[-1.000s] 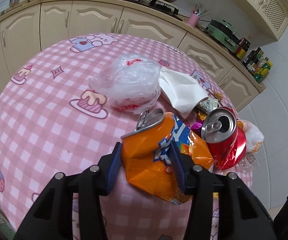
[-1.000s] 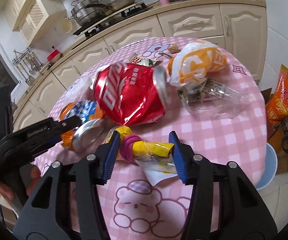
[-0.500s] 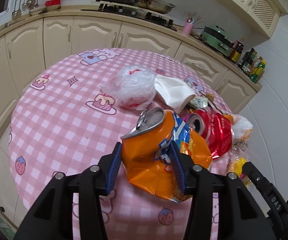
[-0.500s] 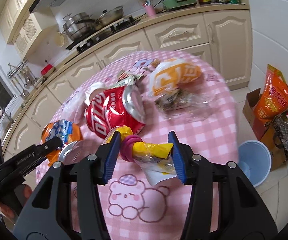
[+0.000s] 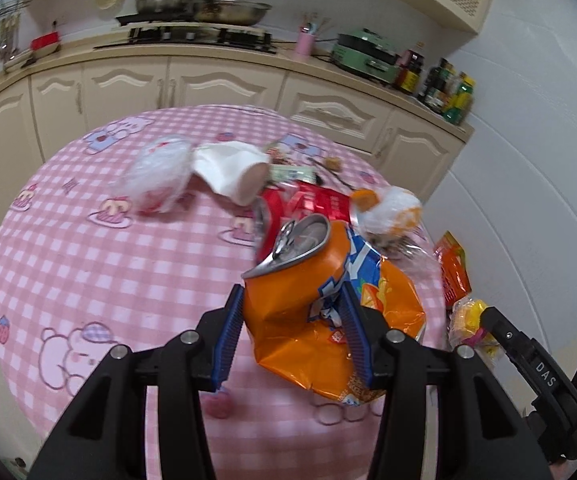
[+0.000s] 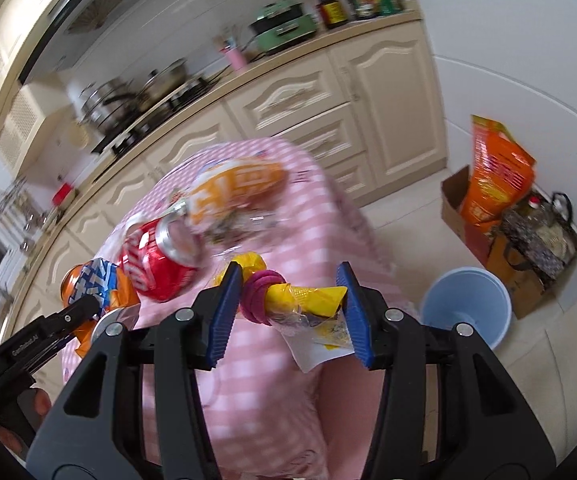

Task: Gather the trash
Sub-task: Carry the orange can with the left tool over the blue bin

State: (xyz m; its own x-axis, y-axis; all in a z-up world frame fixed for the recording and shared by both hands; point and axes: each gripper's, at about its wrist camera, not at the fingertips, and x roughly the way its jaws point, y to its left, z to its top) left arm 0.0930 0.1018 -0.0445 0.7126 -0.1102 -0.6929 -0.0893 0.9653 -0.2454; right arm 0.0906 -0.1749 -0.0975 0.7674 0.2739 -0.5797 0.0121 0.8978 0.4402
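— What have you got in the left tongs [image 5: 292,330]?

— A crushed orange can [image 5: 308,280], clamped between both blue pads, pull-tab end pointing away from me. It hangs above the pink checked cloth of the counter [image 5: 88,272], not resting on it.

— And the right tongs [image 6: 290,312]?

— Clamped on a yellow wrapper [image 6: 308,294] with a magenta ring [image 6: 262,292] wound around it and a scrap of clear and white film hanging underneath. The left pad presses by the ring, the right pad on the wrapper's far end. That bundle sits out past the counter's edge, over the floor side.

— What trash is left on the counter?

— Just behind my orange can lies a red can [image 5: 308,204], on its side, dented. To its right, a white and orange plastic bag [image 5: 392,212] with crinkled clear film beside it. Further back, a white paper cup [image 5: 232,172] tipped over, touching a bunched clear plastic bag [image 5: 160,176]. A small green-and-white packet [image 5: 290,172] sits behind the red can, blurred.

— Anything on the floor?

— From the right tongs' camera, a pale blue bin [image 6: 468,300] stands on the tiles just right of the wrapper, open top facing up. Beyond it, a cardboard box [image 6: 472,220] holding an orange bag [image 6: 496,168], and a dark patterned bag [image 6: 540,232] beside that.

— Can each tongs see the other?

— Yes, the left one shows at the lower left of the right view, still gripping orange; the right shows at the lower right edge of the left.
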